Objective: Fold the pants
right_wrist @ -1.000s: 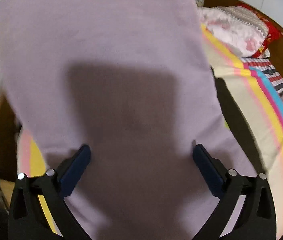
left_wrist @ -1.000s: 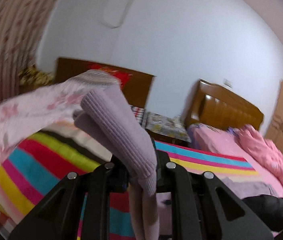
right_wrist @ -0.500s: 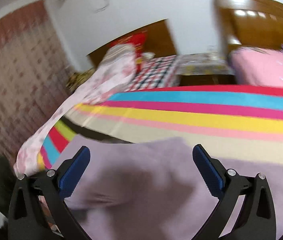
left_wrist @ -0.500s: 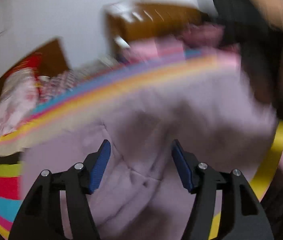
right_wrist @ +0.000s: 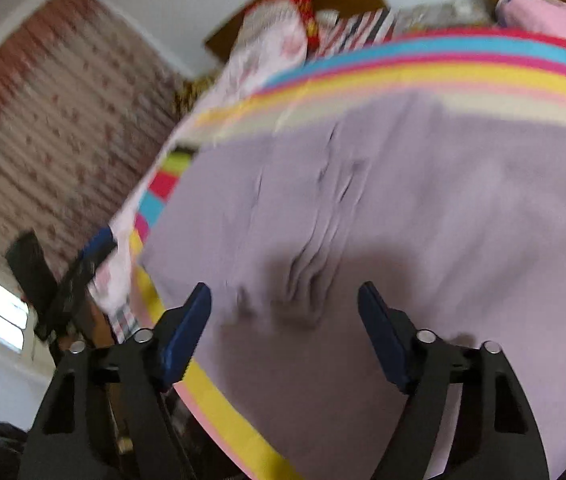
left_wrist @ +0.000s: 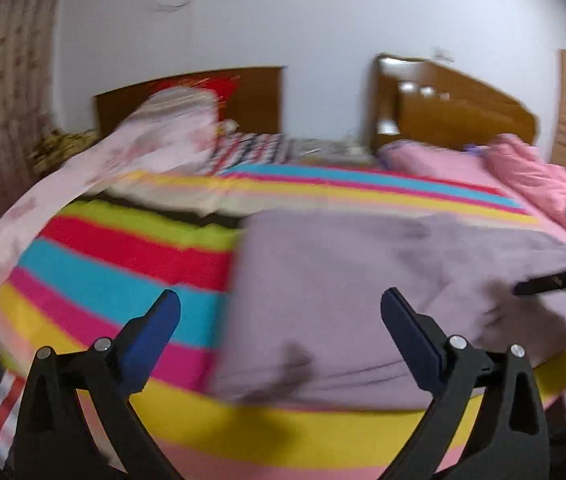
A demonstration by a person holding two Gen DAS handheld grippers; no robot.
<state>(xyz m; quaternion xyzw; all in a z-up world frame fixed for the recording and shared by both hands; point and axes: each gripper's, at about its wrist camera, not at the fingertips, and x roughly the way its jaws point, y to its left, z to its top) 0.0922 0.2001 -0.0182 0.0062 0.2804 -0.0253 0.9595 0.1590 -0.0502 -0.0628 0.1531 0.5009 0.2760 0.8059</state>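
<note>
Likely a home bedroom: 2 wooden headboards [left_wrist: 455,108], striped bedspread [left_wrist: 131,264].

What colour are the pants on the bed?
Pale lilac, plain; the pants show best in the right wrist view.

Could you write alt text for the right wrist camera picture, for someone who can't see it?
Lilac pants lie spread on a rainbow-striped bedspread, a bunch of creases near their middle. The right gripper hangs just above those creases, its jaws closing with nothing pinched yet. The left gripper shows at the bed's left edge.
</note>
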